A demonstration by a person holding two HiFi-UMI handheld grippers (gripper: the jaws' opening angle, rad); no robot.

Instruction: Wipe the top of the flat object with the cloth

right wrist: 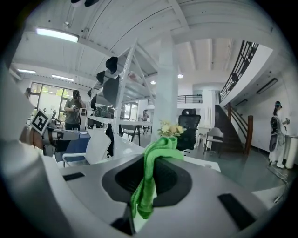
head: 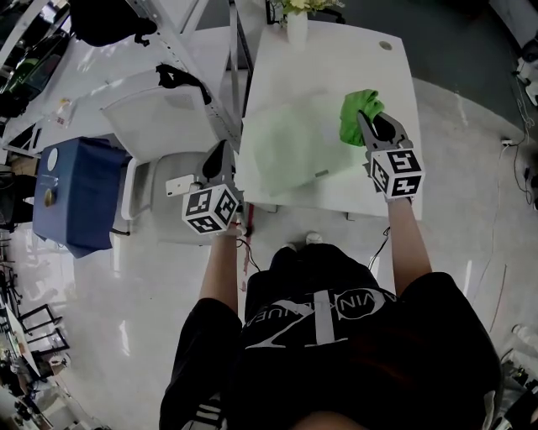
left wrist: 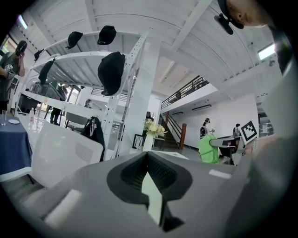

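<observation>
A pale green flat sheet (head: 290, 147) covers the near part of the white table (head: 336, 50). My left gripper (head: 227, 158) is at the sheet's left edge. In the left gripper view its jaws (left wrist: 148, 162) are shut on a thin pale strip (left wrist: 152, 197), which looks like that edge. My right gripper (head: 363, 122) is over the sheet's far right corner, shut on a bunched bright green cloth (head: 357, 107). In the right gripper view the cloth (right wrist: 150, 183) hangs down between the jaws (right wrist: 153, 155). The cloth (left wrist: 208, 148) also shows in the left gripper view.
A vase of pale flowers (head: 296, 21) stands at the table's far edge. A white chair (head: 155, 126) and a slanted metal rack frame (head: 202, 76) are close on the left. A blue-draped table (head: 76, 193) is further left. People stand in the background.
</observation>
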